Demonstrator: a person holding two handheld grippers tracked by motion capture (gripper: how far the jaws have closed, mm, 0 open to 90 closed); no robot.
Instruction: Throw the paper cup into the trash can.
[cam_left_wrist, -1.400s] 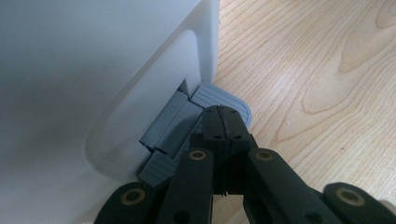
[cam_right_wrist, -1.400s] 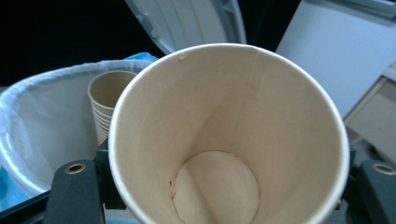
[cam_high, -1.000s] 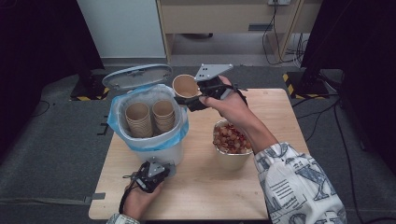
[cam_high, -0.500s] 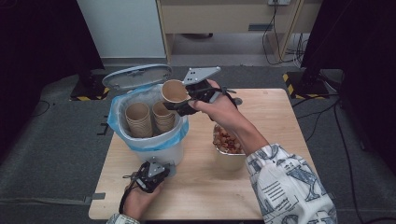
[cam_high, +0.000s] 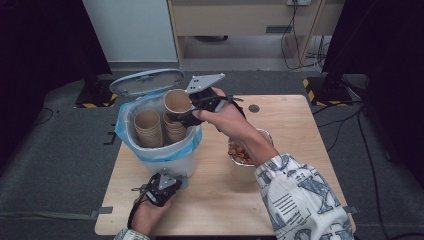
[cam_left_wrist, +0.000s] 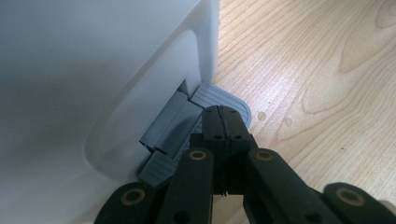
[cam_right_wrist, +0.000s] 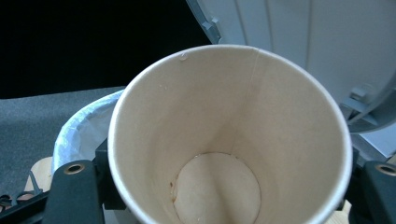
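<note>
At about 6 o'clock on the wooden surface (cam_high: 280, 107), nearest the person, the left hand-held gripper (cam_high: 162, 186) rests with its jaws pressed together, their tips on the grey foot pedal (cam_left_wrist: 219, 100) at the base of the white bin (cam_high: 177, 162). The bin stands at about 9 o'clock on the surface, lined with a blue bag (cam_high: 125, 131), its grey lid (cam_high: 146, 81) tipped up at the far side. Inside it stand stacks of brown paper cups (cam_high: 148, 127). At about 3 o'clock from the bin, partly hidden by the person's patterned sleeve (cam_high: 300, 197), sits a bowl of reddish-brown food (cam_high: 239, 153). Farther off, the right hand-held gripper (cam_high: 181, 114) pinches one empty paper cup (cam_high: 177, 101) by its wall, jaws on either side, and holds it tilted above the bin's far right rim, near the lid. In the right gripper view the cup's pale inside (cam_right_wrist: 219, 154) faces the camera, with the bag's edge (cam_right_wrist: 77, 130) at 9 o'clock of it.
</note>
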